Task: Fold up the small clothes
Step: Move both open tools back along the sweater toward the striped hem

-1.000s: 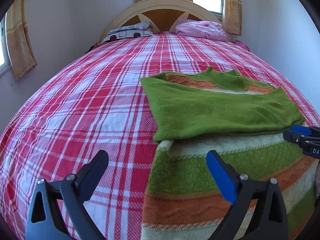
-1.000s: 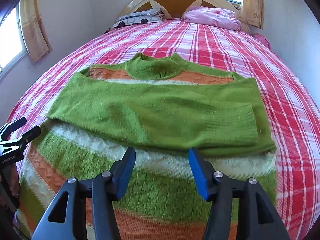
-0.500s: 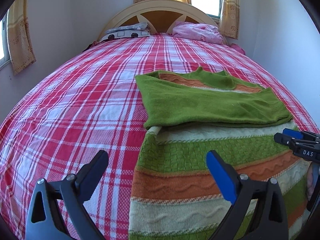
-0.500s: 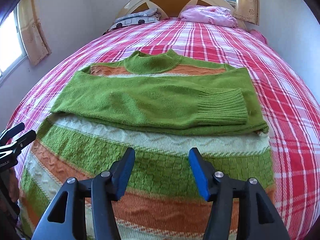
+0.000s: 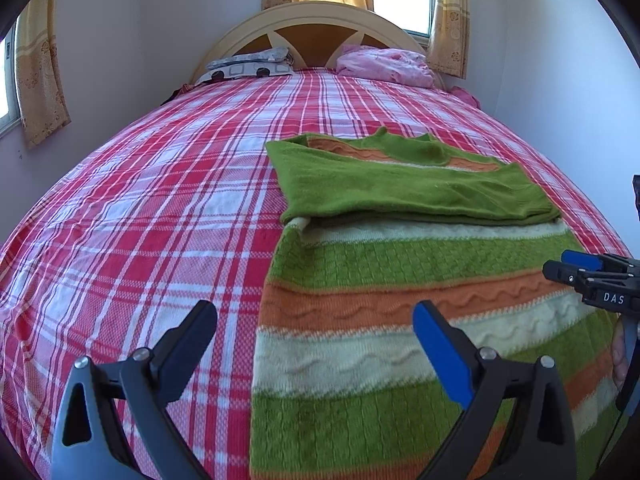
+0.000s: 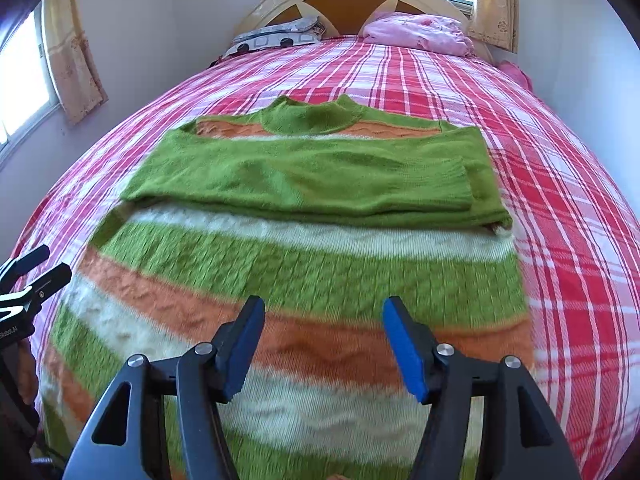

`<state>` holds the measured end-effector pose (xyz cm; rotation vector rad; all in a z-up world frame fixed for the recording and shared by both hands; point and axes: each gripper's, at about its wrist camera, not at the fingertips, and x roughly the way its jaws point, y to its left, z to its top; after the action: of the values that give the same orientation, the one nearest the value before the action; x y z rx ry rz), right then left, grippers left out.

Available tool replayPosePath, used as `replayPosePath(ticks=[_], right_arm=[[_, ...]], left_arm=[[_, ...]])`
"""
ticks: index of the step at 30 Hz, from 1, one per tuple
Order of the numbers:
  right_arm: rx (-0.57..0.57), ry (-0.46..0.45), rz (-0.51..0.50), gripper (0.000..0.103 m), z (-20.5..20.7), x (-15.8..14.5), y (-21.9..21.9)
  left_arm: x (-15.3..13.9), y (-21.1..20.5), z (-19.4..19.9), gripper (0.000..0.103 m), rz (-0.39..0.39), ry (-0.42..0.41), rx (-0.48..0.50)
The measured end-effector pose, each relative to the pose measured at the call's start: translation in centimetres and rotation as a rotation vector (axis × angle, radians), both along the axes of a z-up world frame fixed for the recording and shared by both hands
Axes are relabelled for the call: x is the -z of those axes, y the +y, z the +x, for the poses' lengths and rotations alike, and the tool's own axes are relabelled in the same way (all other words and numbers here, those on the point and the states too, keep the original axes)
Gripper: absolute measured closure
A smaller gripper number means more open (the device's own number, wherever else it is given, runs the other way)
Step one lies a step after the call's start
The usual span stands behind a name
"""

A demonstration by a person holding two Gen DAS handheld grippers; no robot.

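A knitted sweater (image 6: 304,264) with green, orange and cream stripes lies flat on the bed, collar at the far end. Its two green sleeves (image 6: 312,176) are folded across the chest. In the left wrist view the sweater (image 5: 420,288) fills the right half. My left gripper (image 5: 316,332) is open and empty above the sweater's lower left edge. My right gripper (image 6: 324,340) is open and empty above the lower stripes. Each gripper shows at the edge of the other's view: the right one (image 5: 576,268), the left one (image 6: 36,268).
The bed has a red and white plaid sheet (image 5: 152,208). A patterned pillow (image 5: 248,66) and a pink bundle (image 5: 384,64) lie by the headboard (image 5: 316,28). Walls stand close on both sides, with curtained windows.
Both grippers have pulled back toward the foot of the bed, so more of the sweater's lower stripes shows. Both stay open. The sweater has not moved.
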<state>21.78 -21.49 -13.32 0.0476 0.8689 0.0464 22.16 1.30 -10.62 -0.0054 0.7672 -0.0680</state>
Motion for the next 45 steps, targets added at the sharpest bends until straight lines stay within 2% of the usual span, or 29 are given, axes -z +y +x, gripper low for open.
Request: replayPosePath(ticks=[13, 21, 27, 31, 33, 36, 41, 43, 45], right_arm=[[-0.030, 0.015, -0.023, 0.040, -5.3, 0.2, 1.3], [-0.062, 0.022, -0.048, 0.040, -8.6, -0.1, 2.4], [-0.071, 0.033, -0.072, 0.039, -11.2, 0.5, 2.7], [-0.069, 0.040, -0.083, 0.039, -12.6, 1.0, 2.9], [-0.068, 0.041, -0.091, 0.039, -13.3, 1.1, 3.0], [-0.068, 0.033, -0.107, 0.039, -14.5, 1.2, 3.1], [-0.061, 0.023, -0.120, 0.038, -16.2, 1.5, 3.0], [-0.055, 0.026, -0.104, 0.036, -16.5, 1.5, 2.7], [-0.049, 0.025, -0.099, 0.036, -16.8, 1.5, 2.4]], left_arm=[[-0.2, -0.5, -4.9, 0.002, 0.017, 0.019, 0.057], [0.8, 0.6, -9.2, 0.002, 0.081, 0.060, 0.077], [1.2, 2.2, -11.8, 0.003, 0.058, 0.114, 0.085], [2.1, 2.8, -13.1, 0.004, 0.003, 0.168, 0.074], [2.7, 3.1, -13.7, 0.009, -0.033, 0.197, 0.067], [3.5, 3.1, -14.0, 0.026, -0.077, 0.243, 0.071], [3.9, 3.2, -14.5, 0.037, -0.148, 0.273, 0.067], [4.0, 3.2, -14.7, 0.047, -0.171, 0.281, 0.073], [4.2, 3.2, -14.9, 0.048, -0.181, 0.291, 0.075]])
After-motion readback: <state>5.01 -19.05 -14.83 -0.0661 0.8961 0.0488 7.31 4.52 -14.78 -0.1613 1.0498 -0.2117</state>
